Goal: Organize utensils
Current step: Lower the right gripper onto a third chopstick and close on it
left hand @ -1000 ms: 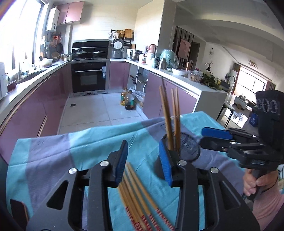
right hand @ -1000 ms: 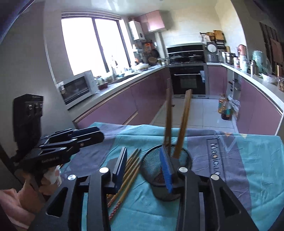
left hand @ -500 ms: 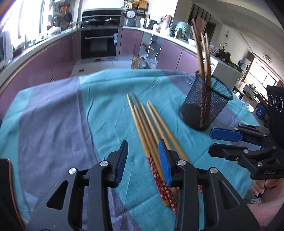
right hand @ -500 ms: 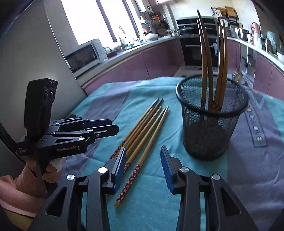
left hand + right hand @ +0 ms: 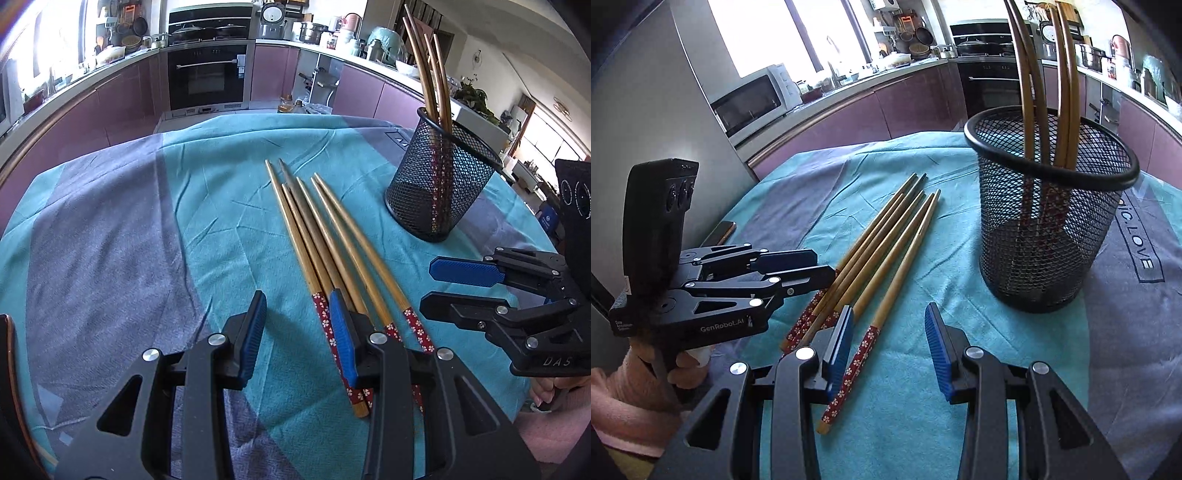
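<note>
Several wooden chopsticks (image 5: 325,236) with red flowered ends lie side by side on the teal cloth; they also show in the right wrist view (image 5: 882,251). A black mesh holder (image 5: 439,184) stands upright to their right with several chopsticks in it; it also shows in the right wrist view (image 5: 1049,206). My left gripper (image 5: 299,317) is open and empty, low over the flowered ends. My right gripper (image 5: 890,332) is open and empty, near the rightmost chopstick's end. Each gripper shows in the other's view: the right gripper (image 5: 432,284) and the left gripper (image 5: 823,264).
The teal and grey tablecloth (image 5: 110,229) covers the round table. A phone (image 5: 720,232) lies near the table's left edge. Kitchen counters and an oven (image 5: 207,77) stand beyond the far edge.
Both grippers have pulled back from the holder and dropped lower, now over the flowered ends of the loose chopsticks. Both stay open and empty.
</note>
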Motion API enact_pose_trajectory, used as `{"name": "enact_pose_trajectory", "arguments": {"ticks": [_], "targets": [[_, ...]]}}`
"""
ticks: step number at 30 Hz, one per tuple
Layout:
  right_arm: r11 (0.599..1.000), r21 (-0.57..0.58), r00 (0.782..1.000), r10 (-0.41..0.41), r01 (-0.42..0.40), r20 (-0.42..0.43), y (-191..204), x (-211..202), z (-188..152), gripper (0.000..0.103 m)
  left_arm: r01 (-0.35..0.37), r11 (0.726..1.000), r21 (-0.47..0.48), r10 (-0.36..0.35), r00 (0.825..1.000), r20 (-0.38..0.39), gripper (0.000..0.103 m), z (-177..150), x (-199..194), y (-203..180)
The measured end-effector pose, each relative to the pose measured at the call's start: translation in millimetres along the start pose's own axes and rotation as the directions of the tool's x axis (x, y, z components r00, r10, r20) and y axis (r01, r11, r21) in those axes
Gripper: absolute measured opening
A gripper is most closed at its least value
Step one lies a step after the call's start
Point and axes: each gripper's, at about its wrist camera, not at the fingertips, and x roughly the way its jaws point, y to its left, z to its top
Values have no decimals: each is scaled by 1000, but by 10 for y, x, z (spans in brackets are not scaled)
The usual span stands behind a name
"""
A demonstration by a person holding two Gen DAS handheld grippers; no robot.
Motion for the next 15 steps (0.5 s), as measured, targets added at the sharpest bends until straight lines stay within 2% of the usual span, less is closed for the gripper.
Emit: {"name": "enact_pose_trajectory", "arguments": {"ticks": [15], "targets": [[997, -36, 998, -63, 63, -20, 106, 165, -25, 38, -29, 999, 24, 30, 1000, -5, 33, 11, 28, -46]]}}
